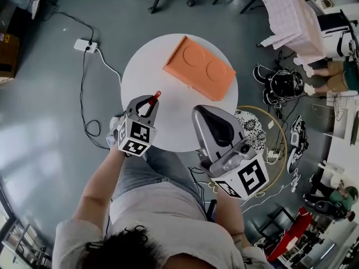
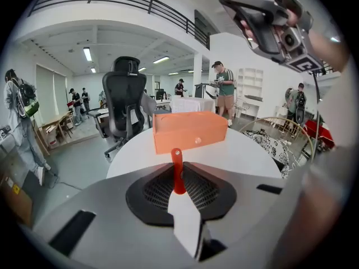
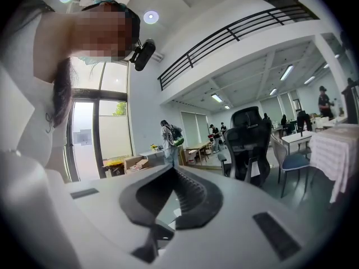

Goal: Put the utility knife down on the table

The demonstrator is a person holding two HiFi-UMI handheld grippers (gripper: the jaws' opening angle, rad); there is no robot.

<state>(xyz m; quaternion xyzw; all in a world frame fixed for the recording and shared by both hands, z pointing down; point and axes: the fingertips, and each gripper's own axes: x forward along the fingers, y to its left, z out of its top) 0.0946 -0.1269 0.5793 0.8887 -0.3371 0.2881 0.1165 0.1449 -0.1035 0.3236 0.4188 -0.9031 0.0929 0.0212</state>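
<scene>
The utility knife (image 1: 153,98) has a red end that sticks out past the jaws over the near left part of the round white table (image 1: 174,130). My left gripper (image 1: 147,106) is shut on it. In the left gripper view the knife's red end (image 2: 177,170) stands up between the black pads, with its pale grey body (image 2: 188,220) lower down. My right gripper (image 1: 212,123) is held higher, over the table's near right edge, with its jaws shut on nothing. It also shows at the top right of the left gripper view (image 2: 263,21). In the right gripper view the pads (image 3: 193,198) are together and aimed out at the room.
An orange flat box (image 1: 199,68) lies on the far half of the table, also seen ahead of the knife (image 2: 190,129). A power strip (image 1: 85,45) and cable lie on the floor to the left. A patterned seat with a hoop (image 1: 259,132) stands right of the table. Office chairs and people are around.
</scene>
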